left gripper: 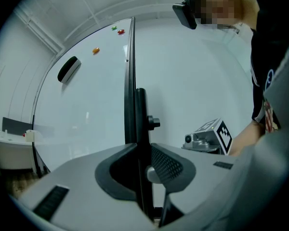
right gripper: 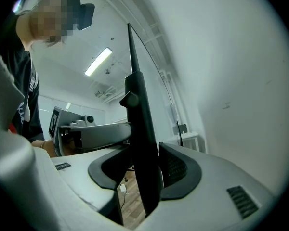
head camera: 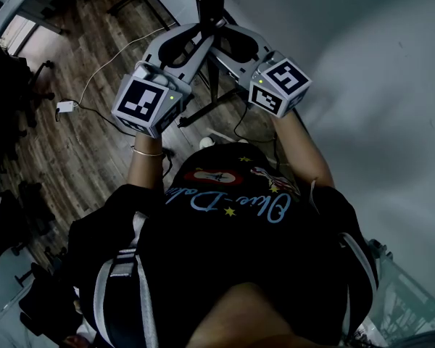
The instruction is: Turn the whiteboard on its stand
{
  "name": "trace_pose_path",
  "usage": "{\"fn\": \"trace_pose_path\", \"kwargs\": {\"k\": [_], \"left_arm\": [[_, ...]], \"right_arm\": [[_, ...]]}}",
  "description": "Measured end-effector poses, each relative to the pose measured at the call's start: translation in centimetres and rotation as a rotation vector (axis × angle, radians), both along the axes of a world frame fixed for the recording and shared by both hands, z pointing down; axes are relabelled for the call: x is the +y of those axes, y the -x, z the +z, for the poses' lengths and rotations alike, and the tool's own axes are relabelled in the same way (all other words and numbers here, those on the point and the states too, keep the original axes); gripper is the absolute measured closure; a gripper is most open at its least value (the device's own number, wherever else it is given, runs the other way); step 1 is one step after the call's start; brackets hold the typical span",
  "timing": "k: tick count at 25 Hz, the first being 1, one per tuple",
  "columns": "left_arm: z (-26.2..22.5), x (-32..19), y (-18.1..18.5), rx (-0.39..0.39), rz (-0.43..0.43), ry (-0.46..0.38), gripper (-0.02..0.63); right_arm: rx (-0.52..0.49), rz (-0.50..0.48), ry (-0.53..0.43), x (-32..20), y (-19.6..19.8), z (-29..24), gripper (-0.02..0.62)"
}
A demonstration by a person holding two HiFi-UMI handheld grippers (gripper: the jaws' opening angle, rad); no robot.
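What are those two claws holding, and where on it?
Left gripper and right gripper both clamp the black upright bar edging the white whiteboard.

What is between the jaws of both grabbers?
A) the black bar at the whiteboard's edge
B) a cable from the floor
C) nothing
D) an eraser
A: the left gripper and the right gripper each have the black bar standing between their jaws.

The head camera looks steeply down past the person's chest onto the left claw (head camera: 187, 43) and the right claw (head camera: 235, 46), with the wooden floor (head camera: 80, 147) below. Each claw camera looks level along its own jaws, hard up against the whiteboard (left gripper: 86, 105) edge from opposite sides. Each one catches the other claw beyond that edge.
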State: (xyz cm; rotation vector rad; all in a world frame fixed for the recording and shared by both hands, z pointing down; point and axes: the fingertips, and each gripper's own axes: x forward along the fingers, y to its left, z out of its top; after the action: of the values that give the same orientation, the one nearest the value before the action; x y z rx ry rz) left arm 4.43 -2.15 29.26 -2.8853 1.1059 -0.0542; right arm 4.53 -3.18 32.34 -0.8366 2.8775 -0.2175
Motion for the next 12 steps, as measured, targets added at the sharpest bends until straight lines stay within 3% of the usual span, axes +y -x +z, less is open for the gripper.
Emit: {"fn": "trace_pose_path", "kwargs": {"k": [12], "left_arm": [[-0.11, 0.19, -0.04, 0.004, 0.005, -0.009, 0.506]], "right_arm": [[-0.022, 0.019, 0.002, 0.06, -0.25, 0.23, 0.407]]}}
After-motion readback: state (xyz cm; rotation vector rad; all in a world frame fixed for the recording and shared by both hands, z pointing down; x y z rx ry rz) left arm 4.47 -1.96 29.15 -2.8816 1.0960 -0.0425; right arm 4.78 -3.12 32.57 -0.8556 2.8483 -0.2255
